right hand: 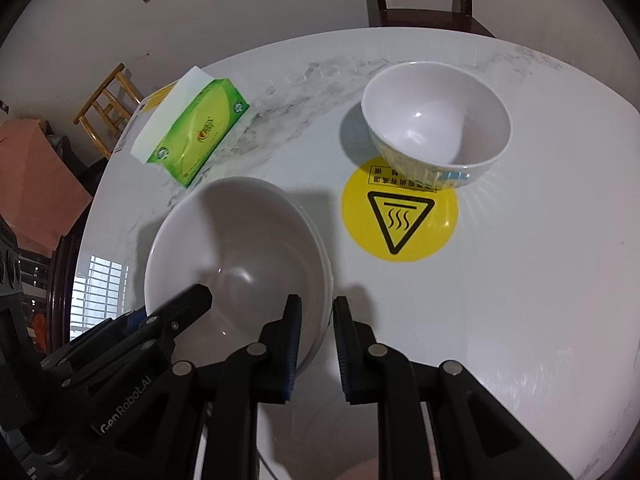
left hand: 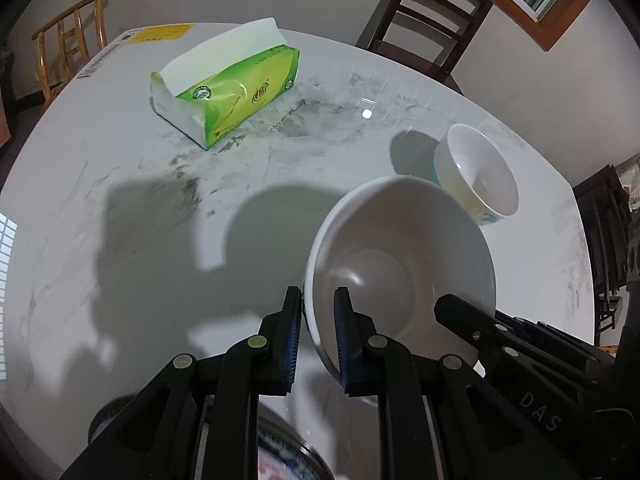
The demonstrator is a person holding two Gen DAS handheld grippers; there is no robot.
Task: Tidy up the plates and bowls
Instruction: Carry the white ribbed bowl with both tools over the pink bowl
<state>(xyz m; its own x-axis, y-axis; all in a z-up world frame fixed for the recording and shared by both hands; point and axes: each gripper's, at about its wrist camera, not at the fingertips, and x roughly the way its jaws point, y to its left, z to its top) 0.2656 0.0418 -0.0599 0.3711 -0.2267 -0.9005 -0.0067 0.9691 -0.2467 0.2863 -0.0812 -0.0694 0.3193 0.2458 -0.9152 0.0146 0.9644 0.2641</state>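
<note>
- We are gripping the large bowl (left hand: pixel 400 264) by opposite rim edges, left gripper (left hand: pixel 316 340) and right gripper (right hand: pixel 316 340) both clamped, above the table (left hand: pixel 120 160).
- The small bowl (right hand: pixel 436 120) is standing apart, not yet stacked.

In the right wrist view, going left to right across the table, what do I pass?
Tissue pack → big white bowl, gripped at its rim by both grippers → yellow hot-surface sticker → small bowl.
</note>
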